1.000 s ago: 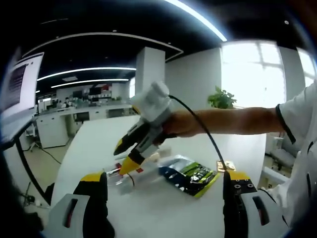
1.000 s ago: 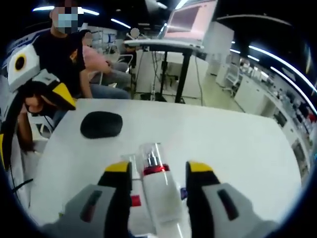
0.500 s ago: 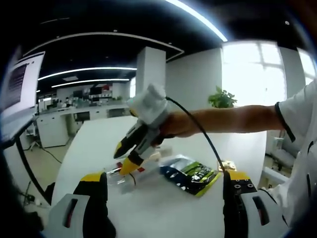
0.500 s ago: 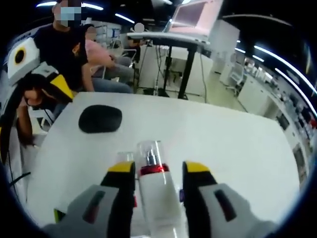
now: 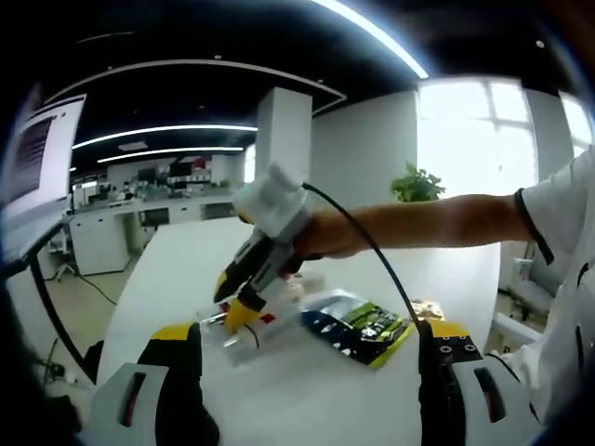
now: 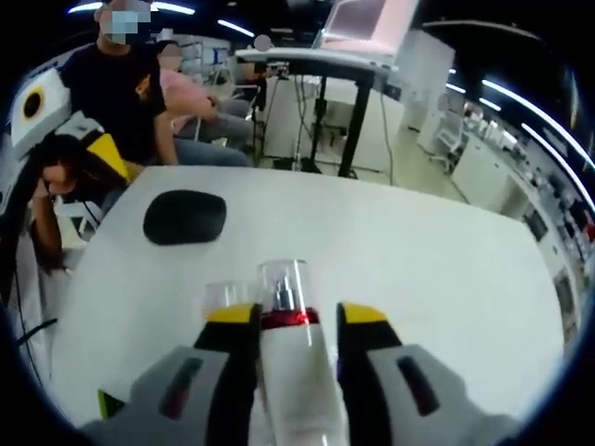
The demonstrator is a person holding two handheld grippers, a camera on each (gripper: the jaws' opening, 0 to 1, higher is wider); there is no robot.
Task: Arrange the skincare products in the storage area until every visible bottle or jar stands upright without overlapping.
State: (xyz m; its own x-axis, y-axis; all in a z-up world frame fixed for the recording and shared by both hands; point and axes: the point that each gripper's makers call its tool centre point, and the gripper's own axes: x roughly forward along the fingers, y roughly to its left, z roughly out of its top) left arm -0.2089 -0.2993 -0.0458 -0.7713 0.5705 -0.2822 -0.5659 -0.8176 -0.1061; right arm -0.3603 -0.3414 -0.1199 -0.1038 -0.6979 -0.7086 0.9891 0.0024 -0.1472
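White skincare bottle with red collar and clear cap now sits pinched between our right gripper jaws, lying mid white table; jaws narrowed since earlier. Left gripper spread, idle. Upending next, we judge.

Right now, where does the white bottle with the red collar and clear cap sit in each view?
Left gripper view: the white bottle with the red collar and clear cap lies left of centre on the white table, under the right gripper.
Right gripper view: bottle at bottom centre, between that gripper's jaws.
Shared landmark: the white table.
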